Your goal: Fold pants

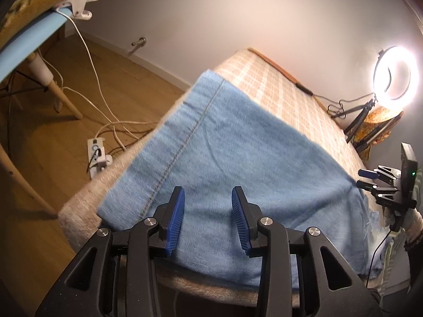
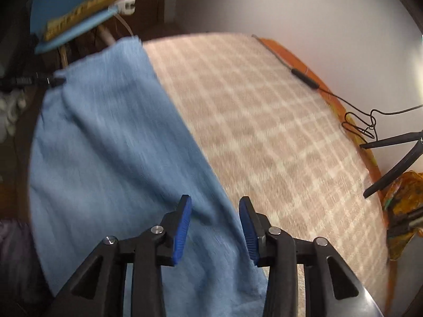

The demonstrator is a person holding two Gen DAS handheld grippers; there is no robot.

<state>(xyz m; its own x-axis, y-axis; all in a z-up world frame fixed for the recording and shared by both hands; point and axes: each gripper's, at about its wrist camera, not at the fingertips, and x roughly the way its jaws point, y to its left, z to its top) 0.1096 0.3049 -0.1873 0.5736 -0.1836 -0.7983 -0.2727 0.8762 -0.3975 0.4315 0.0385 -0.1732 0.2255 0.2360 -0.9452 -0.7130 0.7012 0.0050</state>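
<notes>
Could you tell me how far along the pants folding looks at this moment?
The blue pants already lie flat in a broad panel on the checked table cover, so at least some folding looks done. The left gripper and right gripper hang open above the fabric, holding nothing. Probably left: any final fold; how many layers lie there cannot be told.

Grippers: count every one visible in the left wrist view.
2: the left gripper in the foreground above the pants, and the right gripper at the picture's right edge.
</notes>
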